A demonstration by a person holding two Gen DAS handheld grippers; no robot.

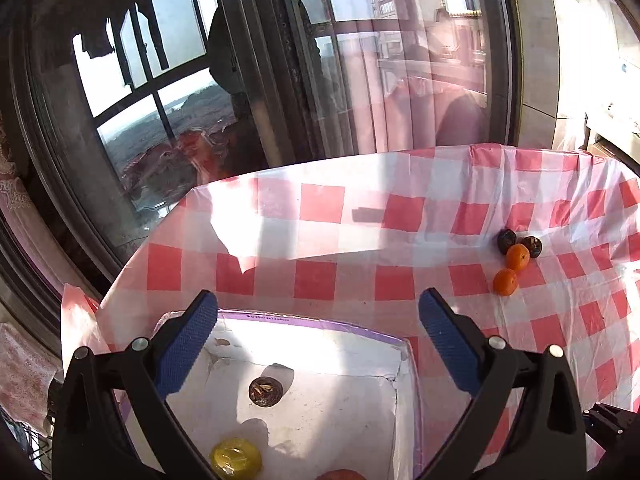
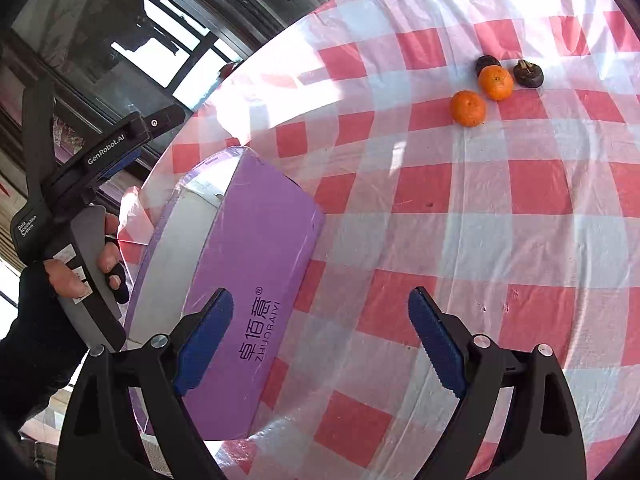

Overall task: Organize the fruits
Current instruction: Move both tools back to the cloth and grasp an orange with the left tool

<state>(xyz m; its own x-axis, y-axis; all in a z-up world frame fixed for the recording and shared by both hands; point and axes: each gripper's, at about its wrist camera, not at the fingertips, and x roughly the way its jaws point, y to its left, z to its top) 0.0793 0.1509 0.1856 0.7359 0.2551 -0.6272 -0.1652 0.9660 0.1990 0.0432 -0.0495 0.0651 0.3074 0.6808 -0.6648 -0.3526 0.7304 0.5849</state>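
Hovering over the purple box [image 1: 320,360], the left gripper [image 1: 318,344] has its jaws wide and empty, like the right gripper [image 2: 320,344]. Four fruits [image 2: 496,82] cluster toward the bench's far right edge; a nudge would probably roll one off.
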